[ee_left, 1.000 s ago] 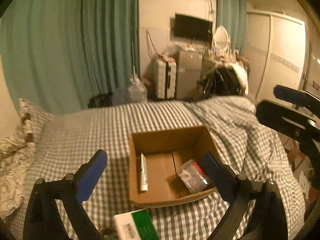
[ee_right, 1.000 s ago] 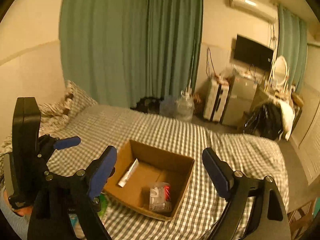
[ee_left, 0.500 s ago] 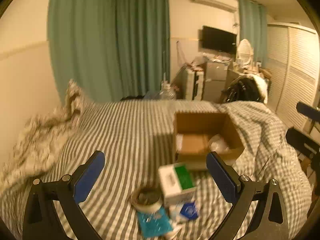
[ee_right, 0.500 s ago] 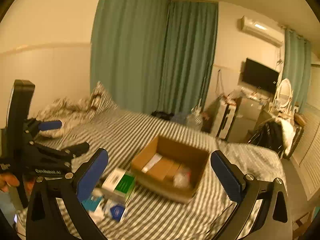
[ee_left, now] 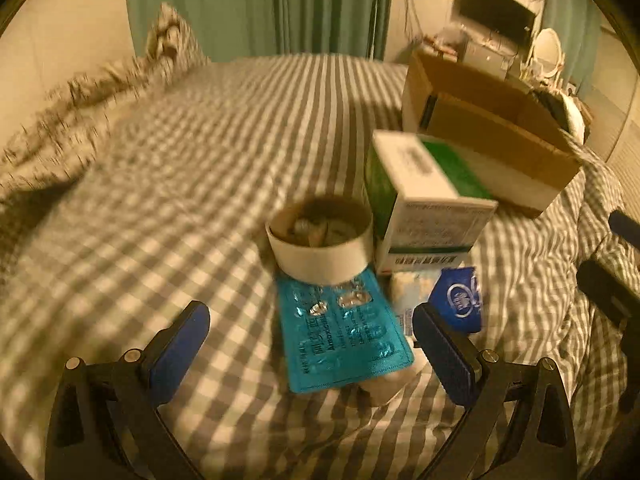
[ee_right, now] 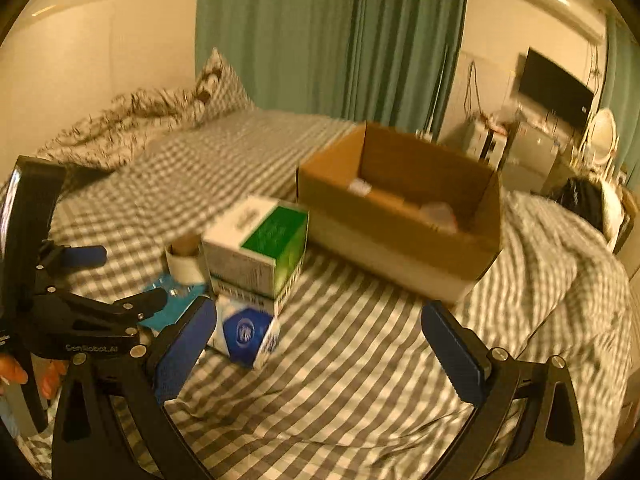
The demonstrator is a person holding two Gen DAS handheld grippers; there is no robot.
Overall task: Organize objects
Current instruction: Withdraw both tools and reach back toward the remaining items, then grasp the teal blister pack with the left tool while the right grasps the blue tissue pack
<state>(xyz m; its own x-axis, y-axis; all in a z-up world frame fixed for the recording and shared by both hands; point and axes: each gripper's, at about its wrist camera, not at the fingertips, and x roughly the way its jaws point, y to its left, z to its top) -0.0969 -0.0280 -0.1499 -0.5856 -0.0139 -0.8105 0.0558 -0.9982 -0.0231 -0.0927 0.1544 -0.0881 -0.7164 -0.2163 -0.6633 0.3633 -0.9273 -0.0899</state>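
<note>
Left wrist view looks down on a bed (ee_left: pixel 208 152) covered in a grey-and-white checked sheet. The left tool (ee_left: pixel 310 344) has its blue-padded fingers spread wide and holds nothing; it hovers above a small pile of things at lower centre of the frame. Between the fingers lies a teal blister pack (ee_left: pixel 344 336), flat on the sheet, with a few of its pockets visible. At its upper end, touching it, stands a roll of tape (ee_left: pixel 320 240), seen from above with its hollow core. Just right of the roll is a green-and-white medicine box (ee_left: pixel 428 196), resting partly on top of a smaller blue-and-white box (ee_left: pixel 458 304) that sits beside the right finger pad. Behind them, toward the upper right of the frame, is an open cardboard box (ee_left: pixel 492 140) on the bed. Part of the right tool's black frame shows at the right edge.

Right wrist view shows the right tool (ee_right: pixel 318 344) also spread wide and empty, above bare sheet at the lower centre. The same pile sits to its left, the medicine box (ee_right: pixel 260 244) stacked on the blue-and-white box (ee_right: pixel 246 334), with the tape roll (ee_right: pixel 184 258) and blister pack (ee_right: pixel 176 300) beyond. The cardboard box (ee_right: pixel 400 236) lies at centre right, with blurred items inside. The left tool (ee_right: pixel 80 300) appears at the left edge, a hand (ee_right: pixel 16 372) gripping it. Green curtains (ee_right: pixel 332 36) hang behind the bed.
</note>
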